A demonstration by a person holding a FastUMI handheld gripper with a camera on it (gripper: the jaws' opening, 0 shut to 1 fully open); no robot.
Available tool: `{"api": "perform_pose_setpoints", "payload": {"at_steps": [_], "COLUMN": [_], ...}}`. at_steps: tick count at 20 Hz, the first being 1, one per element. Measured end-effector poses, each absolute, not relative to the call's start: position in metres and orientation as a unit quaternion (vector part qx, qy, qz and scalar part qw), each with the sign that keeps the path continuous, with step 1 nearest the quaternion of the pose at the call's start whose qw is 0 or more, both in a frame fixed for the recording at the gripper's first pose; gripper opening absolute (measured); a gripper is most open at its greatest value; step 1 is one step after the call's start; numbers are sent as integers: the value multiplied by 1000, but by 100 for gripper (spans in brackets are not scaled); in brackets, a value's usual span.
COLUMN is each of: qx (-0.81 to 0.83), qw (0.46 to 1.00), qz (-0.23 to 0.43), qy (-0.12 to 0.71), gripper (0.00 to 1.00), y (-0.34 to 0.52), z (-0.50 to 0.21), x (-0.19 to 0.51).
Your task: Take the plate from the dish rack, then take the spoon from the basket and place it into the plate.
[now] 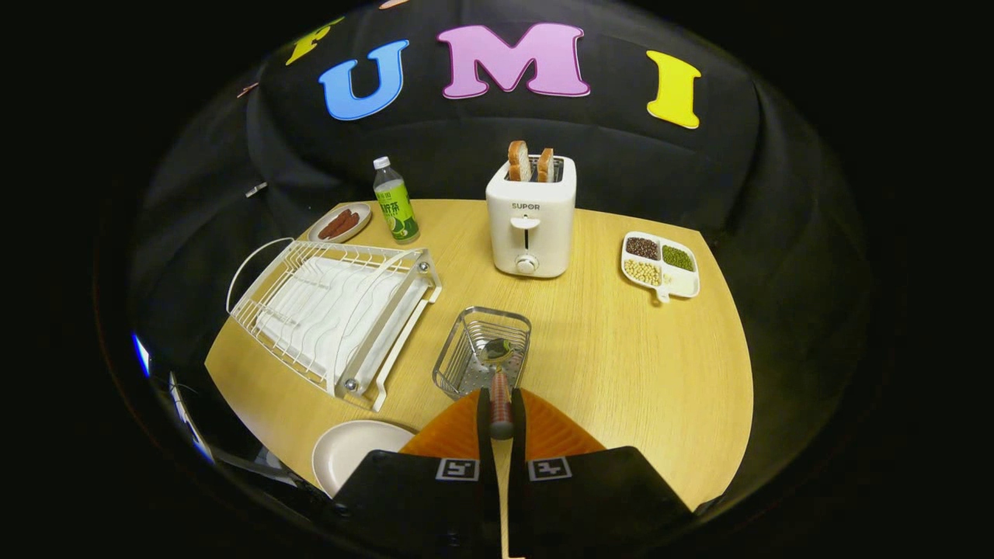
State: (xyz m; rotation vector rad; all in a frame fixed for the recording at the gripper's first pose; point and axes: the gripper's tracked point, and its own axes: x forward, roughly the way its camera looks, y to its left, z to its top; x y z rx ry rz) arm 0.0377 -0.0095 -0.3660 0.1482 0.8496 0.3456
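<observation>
The tongs [501, 411] are closed on the spoon's [498, 373] handle, its bowl hanging inside the wire basket [483, 351] just ahead. The plate [353, 454] lies at the tabletop's [637, 357] near edge, beside the tongs and below the empty dish rack [334, 310]. Risk: the bowl may snag the basket's rim on lifting, tipping it or twisting the spoon loose.

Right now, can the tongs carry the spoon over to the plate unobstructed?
Probably yes: the tongs are shut on the spoon above the basket, and the plate lies close beside them with nothing between.
</observation>
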Motion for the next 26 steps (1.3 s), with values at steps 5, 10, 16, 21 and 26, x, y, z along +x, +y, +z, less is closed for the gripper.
{"api": "perform_pose_setpoints", "payload": {"at_steps": [5,10,16,21,26], "qx": [84,97,99,119,119], "qw": [908,917,905,882,868], "qz": [172,199,239,262,264], "qy": [373,332,338,374,404], "gripper": [8,8,8,8,8], "y": [-11,-6,12,40,57], "z": [-321,-267,-250,-281,-320], "x": [32,-6,-81,-131,-156]}}
